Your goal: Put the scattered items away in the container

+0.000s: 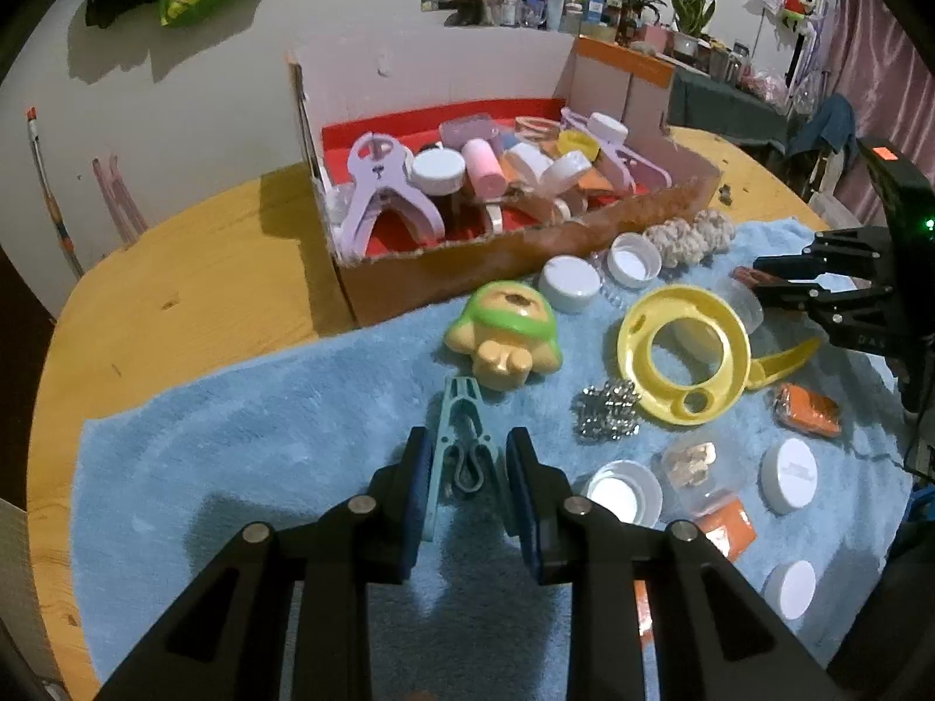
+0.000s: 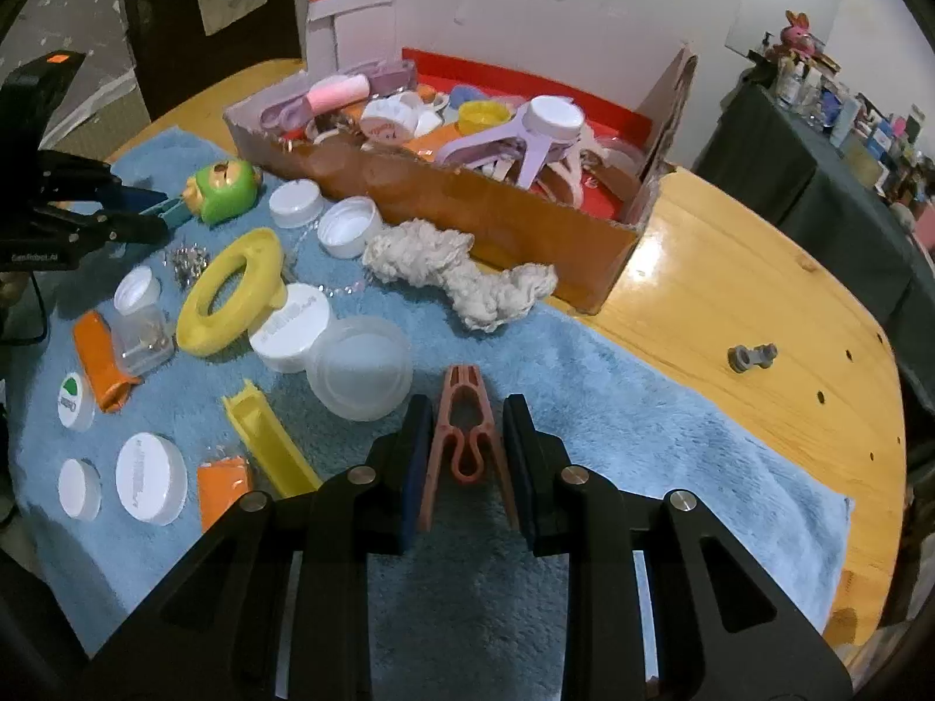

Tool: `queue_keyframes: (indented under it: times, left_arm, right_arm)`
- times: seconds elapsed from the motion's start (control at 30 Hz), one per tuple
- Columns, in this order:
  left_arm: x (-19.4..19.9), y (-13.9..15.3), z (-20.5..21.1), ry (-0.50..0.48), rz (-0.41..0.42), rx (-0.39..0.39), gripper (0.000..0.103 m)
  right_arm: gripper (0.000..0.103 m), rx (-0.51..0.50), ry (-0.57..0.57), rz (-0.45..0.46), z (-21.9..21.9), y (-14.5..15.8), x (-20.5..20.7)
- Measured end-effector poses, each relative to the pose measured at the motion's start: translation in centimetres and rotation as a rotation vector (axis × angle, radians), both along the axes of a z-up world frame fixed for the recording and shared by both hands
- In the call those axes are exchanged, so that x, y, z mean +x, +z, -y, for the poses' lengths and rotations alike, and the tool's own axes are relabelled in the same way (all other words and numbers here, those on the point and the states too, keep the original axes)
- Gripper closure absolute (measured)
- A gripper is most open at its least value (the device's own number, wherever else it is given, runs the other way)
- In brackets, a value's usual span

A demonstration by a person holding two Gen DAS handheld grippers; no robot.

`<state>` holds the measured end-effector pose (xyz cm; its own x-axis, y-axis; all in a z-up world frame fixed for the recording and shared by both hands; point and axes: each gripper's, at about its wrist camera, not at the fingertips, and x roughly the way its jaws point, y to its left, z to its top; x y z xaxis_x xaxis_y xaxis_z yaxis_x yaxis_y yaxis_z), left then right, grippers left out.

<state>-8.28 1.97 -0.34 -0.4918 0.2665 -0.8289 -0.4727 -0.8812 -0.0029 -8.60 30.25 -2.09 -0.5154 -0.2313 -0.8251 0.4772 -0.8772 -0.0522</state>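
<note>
Both claws clamped on pegs: left gripper (image 1: 467, 467) squeezes a teal peg (image 1: 464, 444), right gripper (image 2: 464, 461) a pink peg (image 2: 464, 438), jaws nearly shut, both pegs low over the towel (image 1: 234, 438). Box (image 1: 467, 257) sits just beyond, already half full. Risks, imo: pads press the peg handles, so pegs may spring open or twist out mid-carry; a low swing could snag the yellow ring (image 1: 684, 356) or frog toy (image 1: 502, 339) w/ the peg tip; box wall is tall, may catch. Surface: fluffy blue towel on a wood table (image 2: 730, 292). Room cluttered, shelves w/ bottles & plants behind.
</note>
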Motion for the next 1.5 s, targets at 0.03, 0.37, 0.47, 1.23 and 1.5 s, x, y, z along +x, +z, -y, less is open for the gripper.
queue_keyframes:
  times: [0.03, 0.37, 0.47, 1.23, 1.5]
  left_arm:
    - [0.1, 0.1, 0.0, 0.002, -0.005, -0.001, 0.075]
    - [0.1, 0.5, 0.1, -0.005, -0.012, -0.012, 0.075]
    - [-0.1, 0.3, 0.1, -0.002, 0.000, -0.013, 0.075]
    - [-0.5, -0.7, -0.6, -0.079, 0.130, -0.159, 0.037]
    - [-1.5, -1.2, -0.3, -0.088, 0.205, -0.151, 0.037]
  right_arm:
    - [0.079, -0.002, -0.003, -0.003, -0.1, 0.1, 0.0]
    - [0.079, 0.011, -0.006, 0.001, 0.0, 0.1, 0.1]
    - [0.079, 0.016, -0.006, 0.015, 0.2, -0.2, 0.2]
    - [0.078, 0.158, 0.036, 0.131, 0.6, -0.2, 0.6]
    - [0.077, 0.199, 0.054, 0.184, 0.7, -0.2, 0.6]
